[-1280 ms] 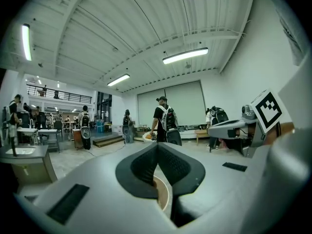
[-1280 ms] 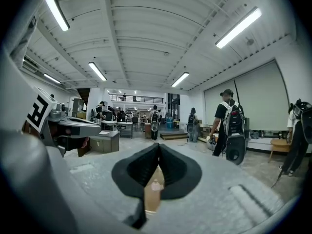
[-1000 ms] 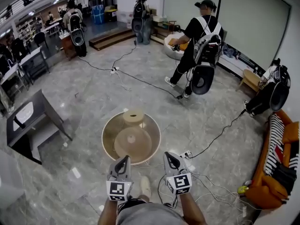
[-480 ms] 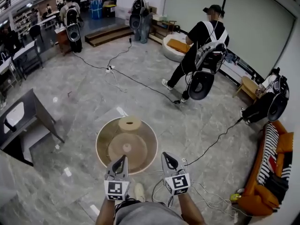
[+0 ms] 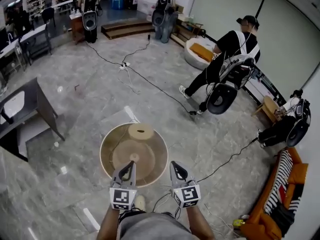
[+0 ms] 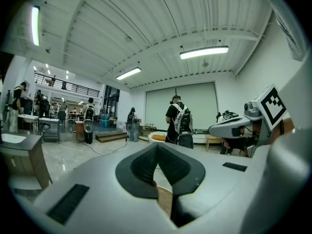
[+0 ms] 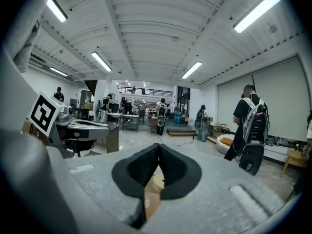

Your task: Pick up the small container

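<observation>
The small container [image 5: 140,131], a short tan cylinder, stands at the far side of a low round wooden table [image 5: 106,143]. A wider flat disc with a knob [image 5: 131,155] lies in the table's middle. My left gripper [image 5: 131,163] hovers at the table's near edge, just short of the disc, its jaws shut with nothing between them. My right gripper [image 5: 173,164] is level with it beyond the table's right rim, also shut and empty. In the right gripper view the container [image 7: 156,182] shows below the closed right gripper [image 7: 158,145]. The left gripper [image 6: 157,145] in its own view has its tips together.
Cables [image 5: 160,90] run across the marble floor. A dark desk [image 5: 27,109] stands at the left and an orange sofa [image 5: 285,204] at the right. A person with a backpack rig [image 5: 225,64] walks at the far right; others stand at the back.
Both grippers have moved forward together. The round table now lies closer under them, and the left tips have reached its near edge. Both jaws stayed shut.
</observation>
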`<state>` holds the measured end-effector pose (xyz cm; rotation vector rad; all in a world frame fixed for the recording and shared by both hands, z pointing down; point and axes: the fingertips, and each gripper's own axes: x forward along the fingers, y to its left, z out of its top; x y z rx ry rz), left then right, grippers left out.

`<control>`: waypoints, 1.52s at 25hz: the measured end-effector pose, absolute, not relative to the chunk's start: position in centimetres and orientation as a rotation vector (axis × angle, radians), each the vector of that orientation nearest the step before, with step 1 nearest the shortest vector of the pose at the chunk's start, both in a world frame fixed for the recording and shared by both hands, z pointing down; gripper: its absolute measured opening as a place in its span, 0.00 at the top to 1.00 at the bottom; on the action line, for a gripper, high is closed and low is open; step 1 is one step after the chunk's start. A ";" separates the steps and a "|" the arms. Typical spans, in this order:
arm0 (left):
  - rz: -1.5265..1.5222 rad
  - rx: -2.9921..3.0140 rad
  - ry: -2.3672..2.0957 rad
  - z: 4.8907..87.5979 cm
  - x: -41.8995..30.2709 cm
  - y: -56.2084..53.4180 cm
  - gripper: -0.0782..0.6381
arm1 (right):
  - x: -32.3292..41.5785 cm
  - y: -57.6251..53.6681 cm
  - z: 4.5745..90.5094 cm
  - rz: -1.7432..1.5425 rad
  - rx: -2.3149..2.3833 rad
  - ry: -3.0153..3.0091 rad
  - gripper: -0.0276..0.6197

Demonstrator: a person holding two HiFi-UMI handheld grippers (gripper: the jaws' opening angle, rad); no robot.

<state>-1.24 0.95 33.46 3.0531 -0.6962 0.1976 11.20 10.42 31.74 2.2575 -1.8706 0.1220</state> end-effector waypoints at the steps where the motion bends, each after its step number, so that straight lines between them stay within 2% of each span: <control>1: 0.196 3.051 -0.706 33.6 -1.1 0.7 0.87 | 11.4 10.0 31.8 0.120 2.249 -1.880 0.95; 23: 0.284 2.908 -1.087 35.8 -1.0 -3.6 0.87 | 11.4 -0.3 34.7 0.136 1.916 -2.252 0.95; 38: 0.428 2.661 -1.376 44.6 -1.1 -9.2 0.87 | 13.4 -8.9 44.1 0.252 1.625 -2.413 0.95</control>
